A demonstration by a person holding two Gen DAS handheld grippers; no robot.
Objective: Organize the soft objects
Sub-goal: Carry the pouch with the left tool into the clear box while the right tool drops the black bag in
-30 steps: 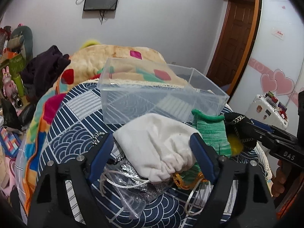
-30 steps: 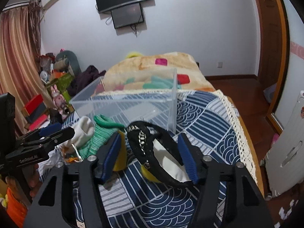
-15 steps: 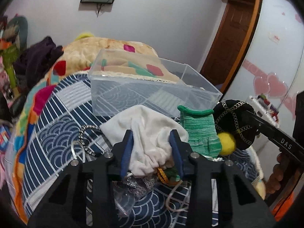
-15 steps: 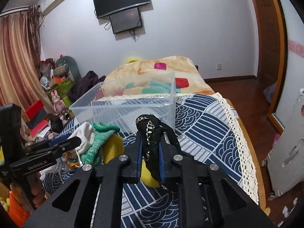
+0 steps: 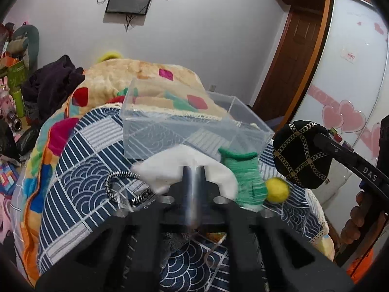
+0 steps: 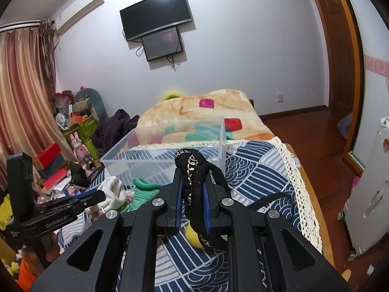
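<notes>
Black soft pouch (image 6: pixel 194 182) with gold chain-lattice trim, bunched and lifted off the bed, pinched between the blue pads of the right gripper (image 6: pixel 192 189); jaws narrow, clamped on it. In the left wrist view the same pouch (image 5: pixel 301 154) hangs in the air right of the pile, rounded, gold criss-cross lines with studs.

White cloth drawstring bag (image 5: pixel 180 168), crumpled, lies on the bedspread in front of the clear plastic box (image 5: pixel 155 131); the left gripper (image 5: pixel 193 177) has its fingers drawn together with white cloth bunched around the tips, blurred, seems pinched on the bag.

Green knit glove (image 5: pixel 245 177) just right of the white bag, touching it; yellow fuzzy ball (image 5: pixel 277 189) beside the glove. Black-and-white braided cord (image 5: pixel 116 182) left of the bag, under clear plastic wrap.

Box sits on blue-and-white patterned bedspread (image 5: pixel 80 170); patchwork fleece blanket (image 5: pixel 145 77) behind it. Wall TV (image 6: pixel 155 14) at back.
</notes>
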